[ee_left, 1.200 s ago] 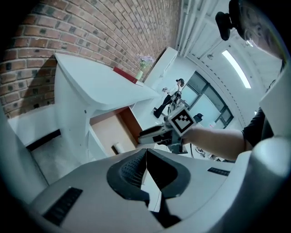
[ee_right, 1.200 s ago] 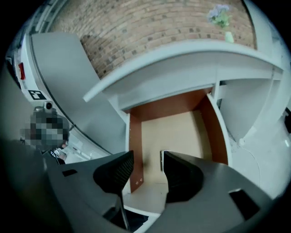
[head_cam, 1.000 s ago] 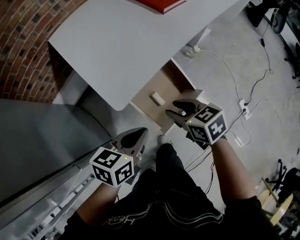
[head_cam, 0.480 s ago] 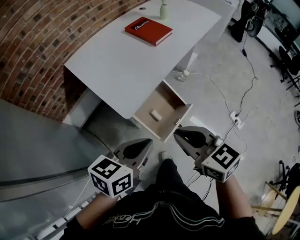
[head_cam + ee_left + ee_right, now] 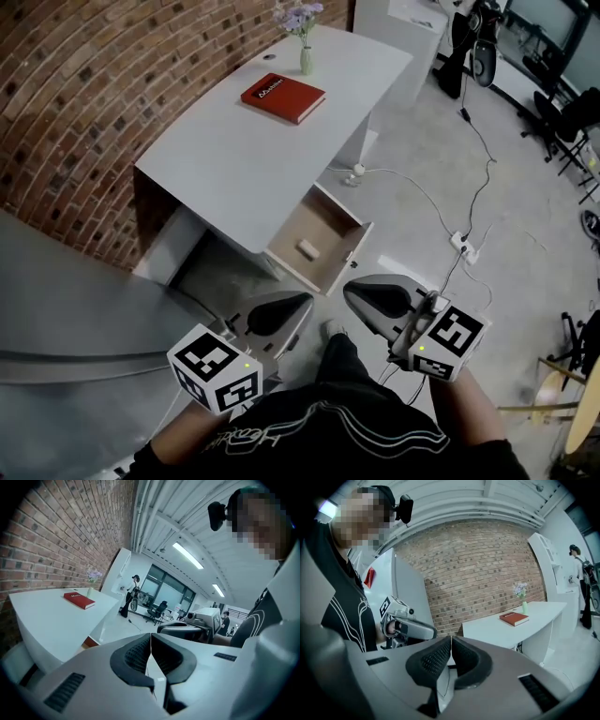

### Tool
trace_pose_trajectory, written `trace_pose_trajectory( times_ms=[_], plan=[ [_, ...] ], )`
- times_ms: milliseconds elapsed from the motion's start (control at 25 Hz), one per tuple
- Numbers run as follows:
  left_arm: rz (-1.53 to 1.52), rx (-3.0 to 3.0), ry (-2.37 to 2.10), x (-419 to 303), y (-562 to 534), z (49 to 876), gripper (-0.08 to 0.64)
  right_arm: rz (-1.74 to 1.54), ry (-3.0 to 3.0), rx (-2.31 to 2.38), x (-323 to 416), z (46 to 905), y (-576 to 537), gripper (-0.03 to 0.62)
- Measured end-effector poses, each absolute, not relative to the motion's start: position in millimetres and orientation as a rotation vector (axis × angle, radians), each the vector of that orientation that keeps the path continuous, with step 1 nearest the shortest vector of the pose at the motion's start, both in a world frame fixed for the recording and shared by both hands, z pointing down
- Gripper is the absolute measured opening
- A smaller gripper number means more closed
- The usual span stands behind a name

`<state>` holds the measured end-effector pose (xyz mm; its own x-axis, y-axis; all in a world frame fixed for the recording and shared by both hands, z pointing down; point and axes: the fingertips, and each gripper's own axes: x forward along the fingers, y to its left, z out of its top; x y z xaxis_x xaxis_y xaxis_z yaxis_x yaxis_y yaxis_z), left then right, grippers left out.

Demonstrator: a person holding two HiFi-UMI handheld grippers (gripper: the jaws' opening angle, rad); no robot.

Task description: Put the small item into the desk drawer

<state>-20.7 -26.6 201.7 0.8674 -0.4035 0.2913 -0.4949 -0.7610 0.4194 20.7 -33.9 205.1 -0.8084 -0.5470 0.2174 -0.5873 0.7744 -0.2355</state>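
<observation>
A small pale block (image 5: 307, 248) lies inside the open wooden drawer (image 5: 337, 261) under the white desk (image 5: 234, 159). Both grippers hang close to my body, well short of the drawer. My left gripper (image 5: 302, 302) is shut and empty; its pads (image 5: 140, 653) meet in the left gripper view. My right gripper (image 5: 350, 292) is also shut with nothing between its pads (image 5: 461, 657), and it sits below the drawer's front. In the right gripper view the left gripper (image 5: 410, 627) shows beside it.
A red book (image 5: 283, 97) and a vase of flowers (image 5: 306, 56) stand on the desk. A brick wall (image 5: 84, 84) runs along the left. Cables and a power strip (image 5: 461, 246) lie on the concrete floor to the right.
My right gripper has drawn back from the drawer towards my body and its jaws have shut. The view has pulled back, so more of the desk shows. The block stays in the drawer.
</observation>
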Motion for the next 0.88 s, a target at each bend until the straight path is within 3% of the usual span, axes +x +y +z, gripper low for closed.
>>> trace_pose_trajectory(
  times_ms=[880],
  plan=[
    [0.204,2.519,-0.691,-21,-44,214,0.023,0.523,-2.832,0.887,24,214,-49,0.046]
  ],
)
